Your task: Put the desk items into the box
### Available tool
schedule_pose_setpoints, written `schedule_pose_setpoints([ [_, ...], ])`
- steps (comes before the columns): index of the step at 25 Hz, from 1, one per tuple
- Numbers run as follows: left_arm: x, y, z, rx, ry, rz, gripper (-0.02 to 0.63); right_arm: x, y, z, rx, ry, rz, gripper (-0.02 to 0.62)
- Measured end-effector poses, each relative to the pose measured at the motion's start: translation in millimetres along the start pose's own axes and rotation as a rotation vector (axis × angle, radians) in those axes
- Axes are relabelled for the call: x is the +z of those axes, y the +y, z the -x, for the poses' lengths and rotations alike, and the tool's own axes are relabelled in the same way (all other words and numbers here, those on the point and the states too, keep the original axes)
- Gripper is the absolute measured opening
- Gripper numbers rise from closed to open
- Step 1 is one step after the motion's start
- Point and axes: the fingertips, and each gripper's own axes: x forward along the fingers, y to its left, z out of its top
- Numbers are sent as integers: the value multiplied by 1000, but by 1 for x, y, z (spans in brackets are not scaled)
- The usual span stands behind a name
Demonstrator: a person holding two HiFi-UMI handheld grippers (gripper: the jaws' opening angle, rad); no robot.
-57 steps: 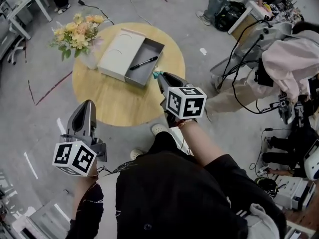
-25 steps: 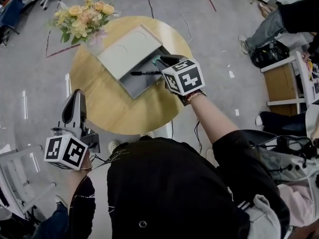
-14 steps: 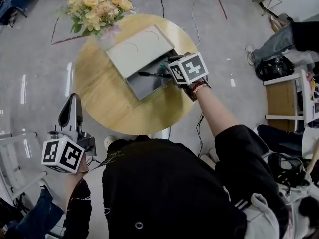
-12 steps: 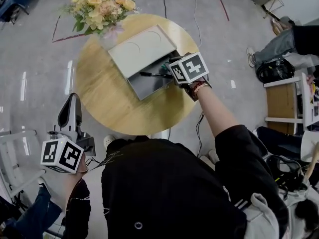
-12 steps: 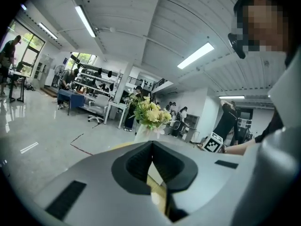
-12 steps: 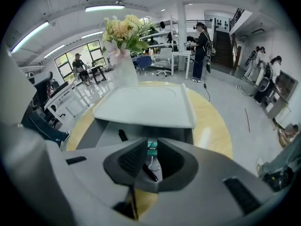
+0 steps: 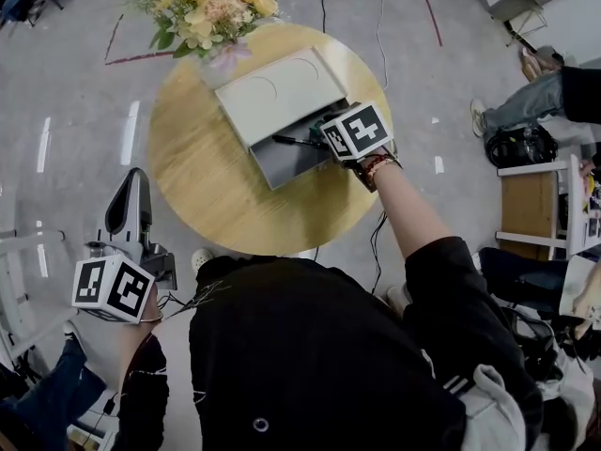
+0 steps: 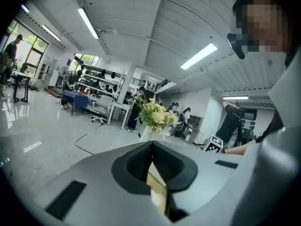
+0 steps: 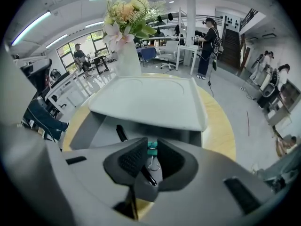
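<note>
On your left, you are holding the left claw (image 7: 134,181) out over the grey floor (image 7: 56,111), just off the rim of the round wooden counter (image 7: 202,191). Its jaws are pressing together with nothing between them. It is pointing roughly level towards the yellow and peach flowers (image 7: 211,3), which are standing in a pale vase (image 9: 128,60) at the counter's far edge.

Moving right, the box (image 7: 280,167) is sitting near the middle of the counter. It is a grey tray with a white lid (image 7: 282,90) covering its far part, and the near part is lying open. A black pen (image 7: 293,141) is lying inside that open part.

Further right, you are stretching your right arm across the counter and tilting the right claw (image 9: 151,144) steeply down over the tray's right-hand side. Its jaws are pinching a teal binder clip (image 9: 151,149) at their tips, and the clip's silver wire handles are trailing back between the pads. The clip is hanging over the open tray, near the pen; you cannot tell whether it is touching the tray floor.

Far right, well apart from the counter, a dark bag (image 7: 521,144) is sitting on the floor beside someone's leg (image 7: 526,106).
</note>
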Motion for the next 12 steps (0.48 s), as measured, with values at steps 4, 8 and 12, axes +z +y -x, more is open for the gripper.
schedule_pose_setpoints([
  [4,0,2,0,2,-8,1,9,0,-1,-1,6,0,-13,71],
  [8,1,0,0,4,-8,0,9,0,-1,-1,3,0,-8,72],
  [12,3,0,-1,9,-14,0,9,-5,-3,-4,4,15,-10,72],
])
